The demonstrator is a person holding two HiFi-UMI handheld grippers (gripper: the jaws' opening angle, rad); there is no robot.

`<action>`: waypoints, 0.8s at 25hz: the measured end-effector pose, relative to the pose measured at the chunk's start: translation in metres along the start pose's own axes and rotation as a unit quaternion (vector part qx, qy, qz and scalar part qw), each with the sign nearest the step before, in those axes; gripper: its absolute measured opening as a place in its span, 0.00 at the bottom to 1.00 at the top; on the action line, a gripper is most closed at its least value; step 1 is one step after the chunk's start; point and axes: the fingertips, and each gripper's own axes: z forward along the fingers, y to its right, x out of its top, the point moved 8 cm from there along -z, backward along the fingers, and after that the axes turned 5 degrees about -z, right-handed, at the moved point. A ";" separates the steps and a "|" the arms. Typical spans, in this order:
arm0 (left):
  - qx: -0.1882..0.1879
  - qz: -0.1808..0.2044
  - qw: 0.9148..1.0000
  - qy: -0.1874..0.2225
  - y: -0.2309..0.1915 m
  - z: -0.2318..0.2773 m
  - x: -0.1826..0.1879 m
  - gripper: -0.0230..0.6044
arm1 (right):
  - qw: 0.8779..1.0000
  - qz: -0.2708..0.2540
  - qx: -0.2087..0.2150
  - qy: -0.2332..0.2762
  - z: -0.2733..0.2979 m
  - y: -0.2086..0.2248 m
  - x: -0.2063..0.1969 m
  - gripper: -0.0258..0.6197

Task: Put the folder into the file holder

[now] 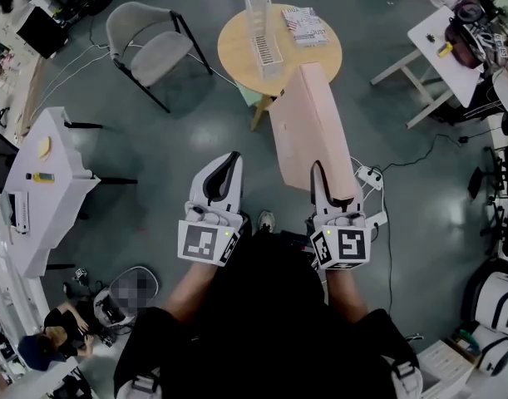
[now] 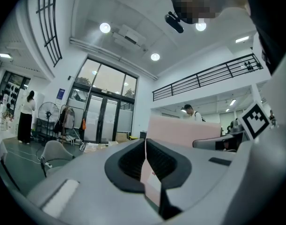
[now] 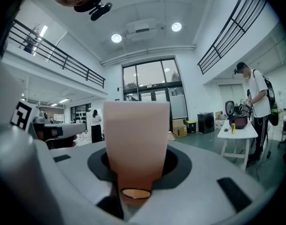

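Right hand-held gripper (image 1: 324,181) clamps the folder (image 1: 312,123) by its near end so we can keep it level, aimed at the file holder (image 1: 262,32) nr the table's (image 1: 237,56) far edge. Left hand-held gripper (image 1: 226,166): jaws together, empty.

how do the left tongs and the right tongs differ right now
The left tongs hold nothing, while the right tongs grip one end of the pink folder. The left tongs' jaws meet, but the right tongs' jaws stand apart, pressed on the folder. Both point forward toward the round table, side by side.
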 end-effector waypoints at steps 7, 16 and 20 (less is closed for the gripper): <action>-0.009 -0.013 1.000 0.000 -0.030 0.038 0.002 0.06 | 1.000 0.001 -0.008 -0.008 0.039 0.001 0.002 0.23; -0.024 -0.010 1.000 0.001 -0.085 0.092 0.014 0.06 | 1.000 0.004 -0.023 -0.012 0.107 -0.001 0.006 0.23; -0.030 -0.010 0.999 0.001 -0.107 0.116 0.018 0.06 | 0.999 0.007 -0.033 -0.012 0.133 0.000 0.009 0.23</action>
